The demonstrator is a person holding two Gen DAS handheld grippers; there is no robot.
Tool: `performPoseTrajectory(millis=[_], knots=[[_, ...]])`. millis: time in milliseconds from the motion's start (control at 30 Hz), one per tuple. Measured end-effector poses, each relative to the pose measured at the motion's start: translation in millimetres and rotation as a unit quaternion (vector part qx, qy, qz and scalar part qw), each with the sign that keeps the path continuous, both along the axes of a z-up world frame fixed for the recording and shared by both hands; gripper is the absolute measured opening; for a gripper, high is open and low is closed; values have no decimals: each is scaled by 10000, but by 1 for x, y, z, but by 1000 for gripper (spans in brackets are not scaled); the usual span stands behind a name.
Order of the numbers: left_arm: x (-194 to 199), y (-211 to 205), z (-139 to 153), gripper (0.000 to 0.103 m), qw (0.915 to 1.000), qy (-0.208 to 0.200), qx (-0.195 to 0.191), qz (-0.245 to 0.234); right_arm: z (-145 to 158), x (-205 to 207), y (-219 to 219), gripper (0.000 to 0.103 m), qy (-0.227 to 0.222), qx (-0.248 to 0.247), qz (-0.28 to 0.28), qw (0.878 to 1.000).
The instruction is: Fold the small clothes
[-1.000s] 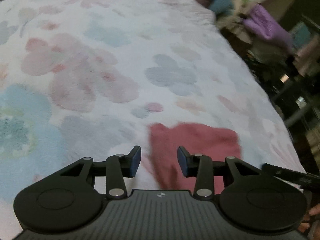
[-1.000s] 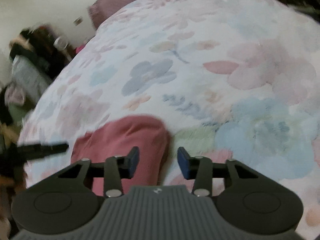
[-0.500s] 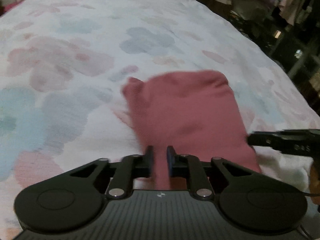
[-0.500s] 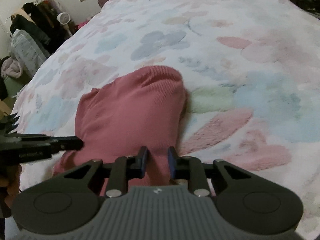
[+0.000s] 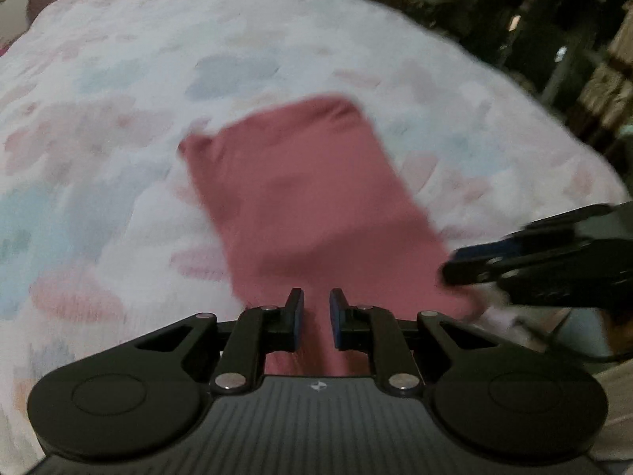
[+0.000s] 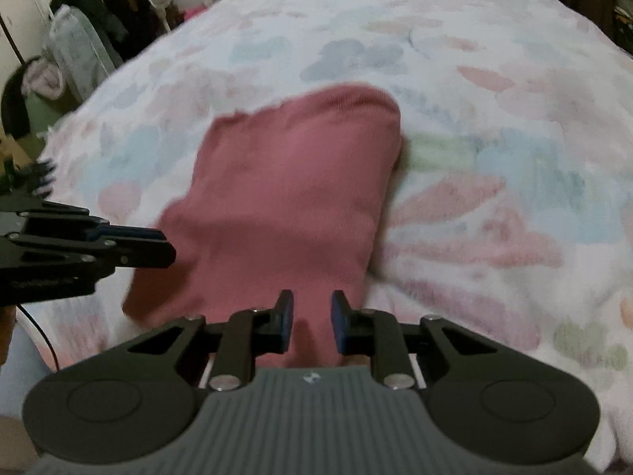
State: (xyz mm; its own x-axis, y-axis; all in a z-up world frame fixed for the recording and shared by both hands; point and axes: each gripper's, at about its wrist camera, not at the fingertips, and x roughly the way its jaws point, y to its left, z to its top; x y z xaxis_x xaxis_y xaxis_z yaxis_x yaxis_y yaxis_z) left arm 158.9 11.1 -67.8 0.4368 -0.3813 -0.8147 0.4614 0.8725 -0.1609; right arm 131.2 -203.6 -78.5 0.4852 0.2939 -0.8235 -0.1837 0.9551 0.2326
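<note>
Both tongs now pinch the near edge of a small pink garment (image 6: 292, 198) that lies on a bed covered by a floral quilt (image 6: 494, 126). A second ago each pair stood apart above the quilt with the garment only partly in view; since then each has closed onto the cloth. The left tongs (image 5: 316, 318) are clenched on the fabric at the garment's near left corner, pink cloth filling the narrow gap between the blue pads. The right tongs (image 6: 310, 320) hold the near right corner the same way, and their jaws are closing a little further on the fabric.

The garment has also come closer to both cameras and spreads out longer and flatter than a moment ago, its far, rounded end resting on the quilt. My reading is that the grip for a fold is made, and the next step would be lifting this near edge and carrying it over toward the far end.

Both tongs point steeply downward and forward, side by side. In each wrist view the other pair shows at the frame's edge, reaching in sideways to the cloth. Both pictures are blurred by motion.
</note>
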Motion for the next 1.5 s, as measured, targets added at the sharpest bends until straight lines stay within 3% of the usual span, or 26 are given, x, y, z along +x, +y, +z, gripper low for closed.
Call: performPoseTrajectory(millis=[100,333,500,600,700,867,1000,1067,1133,1167,1233,1300,1367,1500], knots=[[-1,11,-18,14,9995,82,233,181,-7,-11,0,13,128,-85,13,9999],[-9,28,-34,14,9990,244,248,271,-32,-29,0,12,393,-231,68,9989],[-13,41,-27,17,9985,341,-73,421,-26,-30,-5,15,361,-110,14,9993],[-14,46,-10,19,9980,255,-285,511,-10,-28,-9,27,203,-98,-7,9997],[-15,44,16,29,9983,-110,-304,484,13,-23,-15,35,-121,-71,-77,9999],[-25,31,67,66,9902,-1187,-151,727,61,-19,-14,55,-852,-24,-62,9963],[-39,20,94,73,9769,-1880,73,1016,93,-32,-8,72,-1410,-57,-56,9900],[-47,13,101,73,9696,-2147,204,1153,105,-43,-5,78,-1695,-65,-56,9855],[-56,2,105,75,9598,-2428,614,1267,116,-54,0,81,-1941,-113,-75,9809],[-61,-3,104,81,9544,-2518,847,1364,120,-59,3,81,-2040,-153,-90,9788],[-75,-13,103,91,9354,-2903,1185,1637,125,-69,9,81,-2197,-219,-187,9751],[-90,-18,104,92,9253,-3204,1157,1665,126,-78,12,81,-2252,-168,-264,9738],[-97,-17,106,92,9285,-3143,1017,1698,121,-87,16,82,-2224,-163,-542,9733],[-106,-13,102,93,9432,-2717,775,1746,107,-99,20,82,-1908,-32,-786,9785]])
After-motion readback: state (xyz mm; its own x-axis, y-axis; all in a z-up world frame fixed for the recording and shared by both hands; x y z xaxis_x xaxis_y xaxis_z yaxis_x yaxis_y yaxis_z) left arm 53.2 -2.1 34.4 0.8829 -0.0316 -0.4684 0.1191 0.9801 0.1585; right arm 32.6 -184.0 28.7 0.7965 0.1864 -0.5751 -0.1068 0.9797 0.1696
